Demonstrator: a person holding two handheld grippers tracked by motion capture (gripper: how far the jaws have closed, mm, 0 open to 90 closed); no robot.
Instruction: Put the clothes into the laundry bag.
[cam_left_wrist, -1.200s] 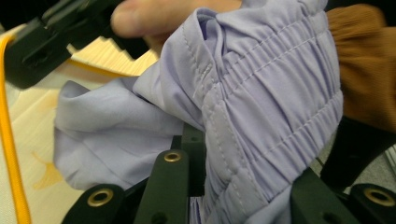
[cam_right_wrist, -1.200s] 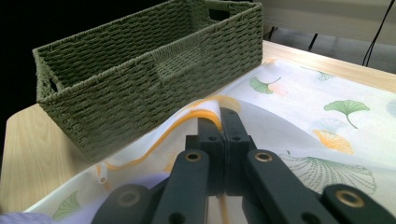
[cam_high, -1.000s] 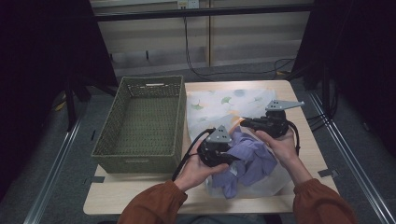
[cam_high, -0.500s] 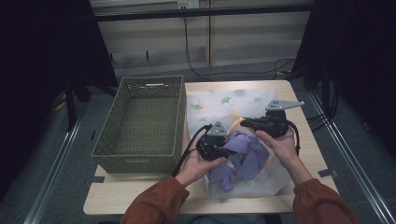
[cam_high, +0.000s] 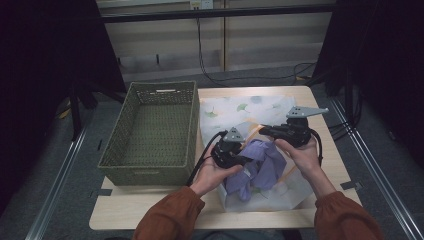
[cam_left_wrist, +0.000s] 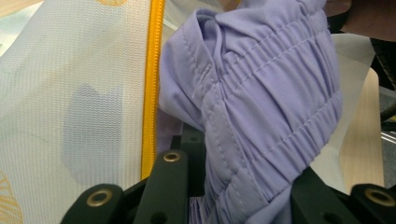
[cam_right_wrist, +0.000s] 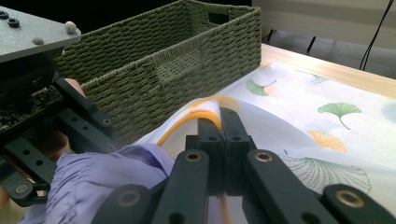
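left gripper (cam_high: 240, 159) clamping lilac garment (cam_left_wrist: 261, 107), right gripper (cam_right_wrist: 220, 122) pinching bag's yellow zipper edge (cam_right_wrist: 187, 120)

Left gripper (cam_high: 244, 159): you carry it from its spot a second ago toward 10 o'clock, slightly lower.
Purple garment (cam_high: 260, 167): it bunches tighter, its 6 o'clock end pulling up off the mesh bag (cam_high: 235, 112).

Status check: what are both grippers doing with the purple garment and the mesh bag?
Left gripper shut on purple garment, at the mesh bag mouth. Right gripper shut on yellow zipper edge, lifting it. Green basket alongside, not blocking.
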